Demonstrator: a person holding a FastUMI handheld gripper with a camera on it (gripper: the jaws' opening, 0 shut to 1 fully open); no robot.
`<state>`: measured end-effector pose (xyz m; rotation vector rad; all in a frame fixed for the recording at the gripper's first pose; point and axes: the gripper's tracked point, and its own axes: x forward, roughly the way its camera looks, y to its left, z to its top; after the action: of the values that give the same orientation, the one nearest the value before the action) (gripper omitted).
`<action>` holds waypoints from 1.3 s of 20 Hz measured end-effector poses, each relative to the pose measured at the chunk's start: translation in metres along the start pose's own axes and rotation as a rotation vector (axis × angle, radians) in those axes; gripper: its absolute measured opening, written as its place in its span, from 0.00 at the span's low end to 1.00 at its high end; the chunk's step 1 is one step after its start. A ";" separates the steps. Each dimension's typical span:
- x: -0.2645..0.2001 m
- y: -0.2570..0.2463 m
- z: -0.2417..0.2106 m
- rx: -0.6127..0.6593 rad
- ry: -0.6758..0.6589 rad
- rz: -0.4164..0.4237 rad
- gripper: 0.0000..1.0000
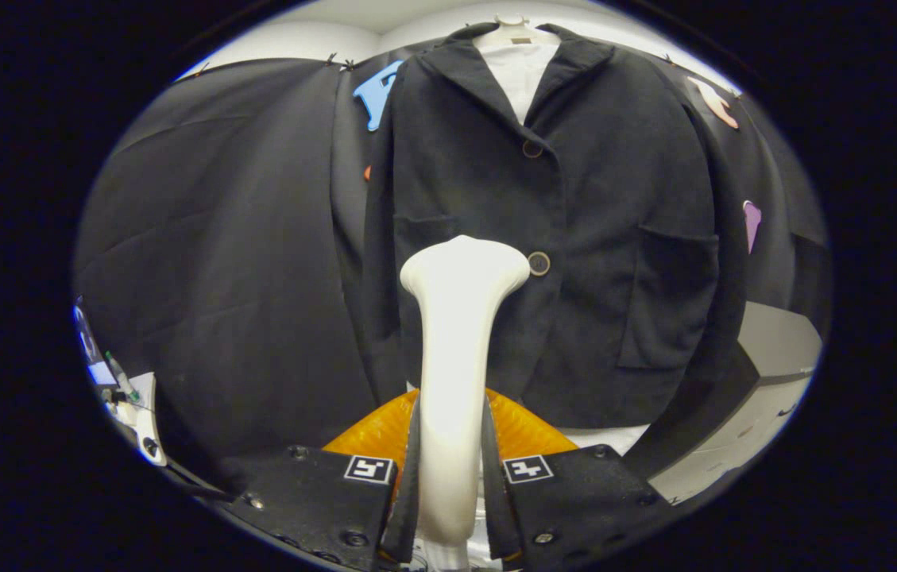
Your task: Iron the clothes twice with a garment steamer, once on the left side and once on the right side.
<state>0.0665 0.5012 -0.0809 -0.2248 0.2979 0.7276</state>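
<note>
A black buttoned jacket point(575, 206) hangs on a white hanger over a white shirt point(520, 67), straight ahead of me. My gripper point(452, 445) is shut on the white garment steamer point(460, 318), whose handle runs up between both fingers. Its wide head point(464, 266) stands upright in front of the jacket's lower left panel, just left of the middle button point(539, 263). Whether the head touches the cloth I cannot tell. A patch pocket point(670, 298) sits on the jacket's right side.
Black booth cloth point(241, 238) hangs left of the jacket. A white table edge with small items point(126, 393) lies low at the left. A grey and white box-like surface point(766, 357) stands to the lower right. An orange part point(373, 429) shows behind the fingers.
</note>
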 end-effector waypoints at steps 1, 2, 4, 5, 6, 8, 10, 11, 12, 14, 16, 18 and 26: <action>0.002 -0.001 -0.004 0.003 0.013 0.000 0.37; 0.003 0.001 -0.007 0.005 0.024 0.001 0.37; 0.003 0.002 -0.018 0.027 0.065 0.009 0.37; 0.006 0.002 -0.027 0.037 0.085 0.012 0.37; 0.008 0.000 -0.035 0.043 0.100 0.008 0.37; 0.010 0.000 -0.040 0.044 0.117 0.001 0.37; 0.008 -0.004 -0.050 0.049 0.135 -0.005 0.37; 0.006 -0.005 -0.053 0.054 0.147 -0.008 0.37; 0.006 -0.005 -0.058 0.062 0.157 -0.009 0.37; 0.006 -0.006 -0.071 0.072 0.179 -0.013 0.37; 0.005 -0.006 -0.083 0.081 0.206 -0.018 0.37; 0.005 -0.004 -0.093 0.087 0.227 -0.019 0.37; -0.021 -0.002 -0.104 0.123 0.240 -0.023 0.37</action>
<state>0.0338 0.4555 -0.1709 -0.1986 0.5656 0.6573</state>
